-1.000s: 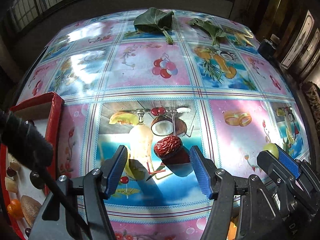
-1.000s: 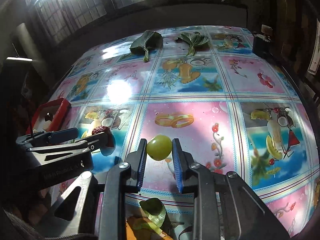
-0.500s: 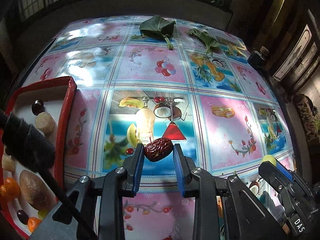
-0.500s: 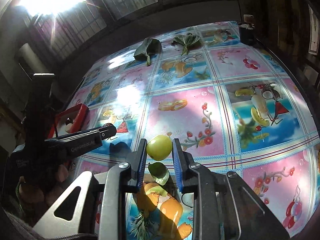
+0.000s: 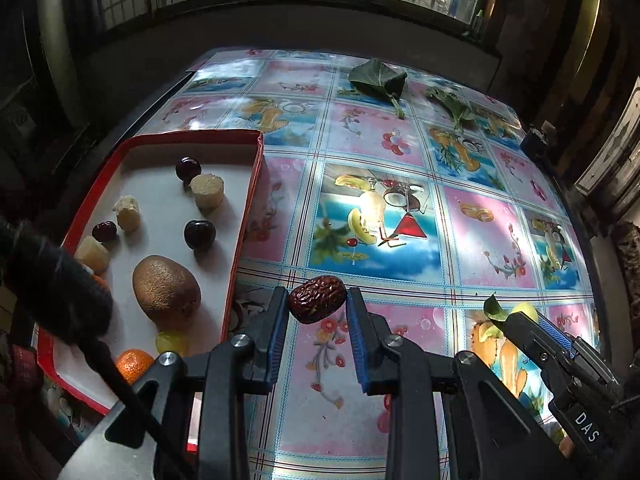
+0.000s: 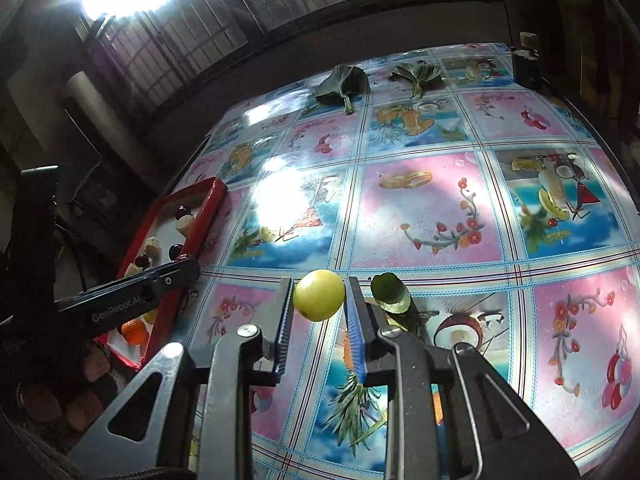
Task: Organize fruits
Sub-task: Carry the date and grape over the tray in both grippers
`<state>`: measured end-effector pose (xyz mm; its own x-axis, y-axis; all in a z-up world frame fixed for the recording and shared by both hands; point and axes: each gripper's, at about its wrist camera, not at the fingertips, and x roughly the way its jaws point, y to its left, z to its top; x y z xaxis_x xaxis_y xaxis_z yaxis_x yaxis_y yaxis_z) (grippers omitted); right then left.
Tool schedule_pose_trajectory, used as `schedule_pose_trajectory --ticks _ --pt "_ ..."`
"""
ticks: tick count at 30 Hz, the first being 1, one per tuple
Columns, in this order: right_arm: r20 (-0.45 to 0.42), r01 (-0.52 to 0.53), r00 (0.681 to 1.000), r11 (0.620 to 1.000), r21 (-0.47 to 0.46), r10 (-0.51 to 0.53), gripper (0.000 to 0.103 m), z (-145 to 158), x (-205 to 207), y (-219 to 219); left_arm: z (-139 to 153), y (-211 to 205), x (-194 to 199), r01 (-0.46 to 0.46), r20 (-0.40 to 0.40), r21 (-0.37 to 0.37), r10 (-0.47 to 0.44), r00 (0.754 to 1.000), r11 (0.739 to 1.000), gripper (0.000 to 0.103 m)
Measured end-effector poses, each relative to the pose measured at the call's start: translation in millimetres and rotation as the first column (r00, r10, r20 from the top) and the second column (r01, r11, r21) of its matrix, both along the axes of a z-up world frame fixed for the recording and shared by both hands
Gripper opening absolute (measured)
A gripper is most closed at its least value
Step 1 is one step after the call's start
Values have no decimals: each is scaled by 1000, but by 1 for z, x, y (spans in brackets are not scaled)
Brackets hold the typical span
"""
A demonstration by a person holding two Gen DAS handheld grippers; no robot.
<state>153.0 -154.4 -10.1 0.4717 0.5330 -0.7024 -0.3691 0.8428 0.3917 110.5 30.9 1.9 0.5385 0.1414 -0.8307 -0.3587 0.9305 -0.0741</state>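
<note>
My left gripper (image 5: 317, 306) is shut on a wrinkled red date (image 5: 317, 299) and holds it above the tablecloth, just right of the red-rimmed tray (image 5: 245, 216). The tray holds a kiwi (image 5: 166, 292), dark cherries (image 5: 199, 234), pale cut chunks (image 5: 207, 189) and a small orange (image 5: 134, 364). My right gripper (image 6: 319, 300) is shut on a yellow-green round fruit (image 6: 319, 295), lifted over the table. It shows at the lower right of the left wrist view (image 5: 532, 324). The tray is at the left in the right wrist view (image 6: 208, 216).
A small green leaf (image 6: 390, 298) lies on the cloth just right of my right gripper. Two large green leaves (image 5: 378, 80) (image 5: 454, 102) lie at the far side of the table. A dark object (image 6: 526, 66) stands at the far right corner.
The left gripper closed on the date, lifted it and moved left toward the tray. The right gripper rose with the yellow-green fruit and also shifted toward the tray side.
</note>
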Motion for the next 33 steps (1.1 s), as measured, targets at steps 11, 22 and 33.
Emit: schedule_pose_trajectory --ticks 11,22,33 --pt "24 -83 996 997 -7 83 27 7 -22 33 0 16 -30 -65 6 45 65 998 997 28" --pt "25 -123 992 992 -26 124 27 8 -35 54 1 31 -46 -97 15 37 97 995 995 28" --pt "18 -171 985 984 -44 172 27 6 -45 76 -2 48 -56 -139 16 38 139 990 990 28"
